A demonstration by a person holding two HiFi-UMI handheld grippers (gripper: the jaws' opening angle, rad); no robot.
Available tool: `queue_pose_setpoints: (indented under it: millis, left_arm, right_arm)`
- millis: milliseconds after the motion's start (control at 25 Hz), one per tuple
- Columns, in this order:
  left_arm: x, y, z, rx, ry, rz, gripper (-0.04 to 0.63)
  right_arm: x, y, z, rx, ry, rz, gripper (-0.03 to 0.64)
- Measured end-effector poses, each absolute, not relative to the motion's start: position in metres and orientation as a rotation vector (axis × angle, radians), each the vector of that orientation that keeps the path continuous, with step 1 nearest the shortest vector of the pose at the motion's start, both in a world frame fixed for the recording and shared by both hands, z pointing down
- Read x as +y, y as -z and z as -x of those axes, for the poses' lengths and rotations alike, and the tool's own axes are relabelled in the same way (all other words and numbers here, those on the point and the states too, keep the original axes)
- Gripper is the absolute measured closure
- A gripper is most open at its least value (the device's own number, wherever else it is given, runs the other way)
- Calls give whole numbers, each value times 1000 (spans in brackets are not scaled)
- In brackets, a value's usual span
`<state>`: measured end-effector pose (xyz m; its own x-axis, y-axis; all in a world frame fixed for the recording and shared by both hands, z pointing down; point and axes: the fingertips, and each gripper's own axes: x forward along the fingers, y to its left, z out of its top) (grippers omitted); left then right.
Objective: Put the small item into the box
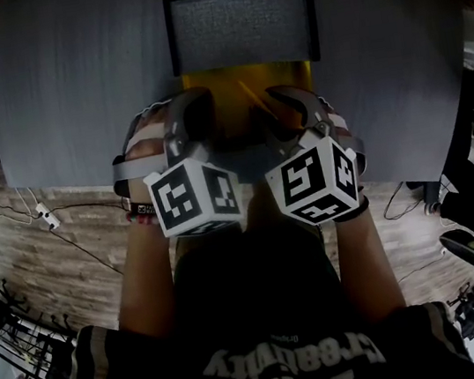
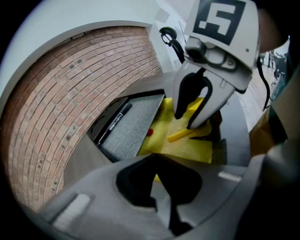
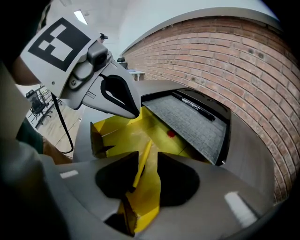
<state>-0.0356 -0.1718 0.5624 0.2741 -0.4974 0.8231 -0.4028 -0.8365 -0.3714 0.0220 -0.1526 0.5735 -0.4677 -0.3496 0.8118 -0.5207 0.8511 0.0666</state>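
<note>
Left gripper [image 2: 157, 164], jaws together, and right gripper [image 3: 147, 161], jaws apart, hide most of the yellow cardboard box [image 3: 110, 129] from above. Inside: 1 tiny red item [image 3: 171, 134], 1 yellow stick [image 2: 179, 135].

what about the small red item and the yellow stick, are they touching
Apart: the left gripper view shows bare box floor between the small red item and the yellow stick.

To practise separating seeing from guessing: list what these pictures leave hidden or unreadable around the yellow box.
Head view: the left gripper and right gripper cover much of the yellow box.
Gripper views: the small red item is too tiny to identify.
Pen: print blurred, right gripper view.
</note>
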Motion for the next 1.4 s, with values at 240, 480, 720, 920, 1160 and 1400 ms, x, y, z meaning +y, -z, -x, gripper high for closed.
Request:
queue_pose_setpoints:
  millis: [240,480,720,920,1160,1400]
  left_arm:
    - [-172,-561,35,868,1625,2430,594]
    - [-174,-553,38,880,1618,2420,594]
    - [-176,-537,40,879,1607,2404,594]
    - [-178,-522,38,882,1590,2387,594]
    - [-180,-500,37,885,1565,2368,594]
    - [-181,-485,38,888,1551,2343,594]
  right_arm:
    - [-152,-573,-22,-2110,-237,-638,483]
    - [-155,-564,-21,-2116,-225,-647,483]
    - [-156,-549,-21,-2113,-209,-657,482]
    - [-157,-536,-23,-2111,-193,-668,482]
    - [-158,-517,-25,-2105,-157,-680,478]
    - [-160,-503,-25,-2107,-126,-682,479]
